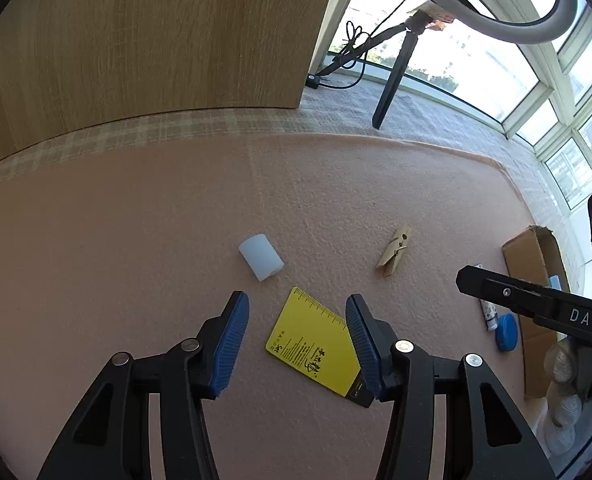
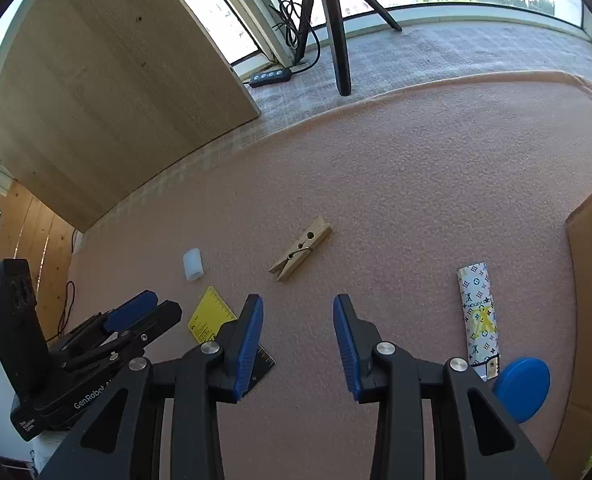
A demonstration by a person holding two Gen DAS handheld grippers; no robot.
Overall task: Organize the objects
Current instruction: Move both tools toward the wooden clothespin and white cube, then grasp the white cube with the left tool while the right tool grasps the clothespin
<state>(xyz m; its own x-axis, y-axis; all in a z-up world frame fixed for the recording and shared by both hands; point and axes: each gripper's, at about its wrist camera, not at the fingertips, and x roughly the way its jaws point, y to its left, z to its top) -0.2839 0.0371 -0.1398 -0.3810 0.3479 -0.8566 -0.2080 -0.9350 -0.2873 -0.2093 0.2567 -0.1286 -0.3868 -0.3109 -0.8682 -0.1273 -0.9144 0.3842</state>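
Both grippers, left gripper (image 1: 298,320) and right gripper (image 2: 298,322), hover empty and parted; approach underway. Next: straddle the yellow ruler card (image 1: 314,342) or wooden clothespin (image 2: 300,249).

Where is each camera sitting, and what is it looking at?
Left wrist view: sits on the left gripper, looking down at the yellow card on the pink mat; the right gripper and a gloved hand show at the right.
Right wrist view: sits on the right gripper, looking down at the mat; the left gripper shows at the left.
Both share the clothespin, white cylinder and blue lid.
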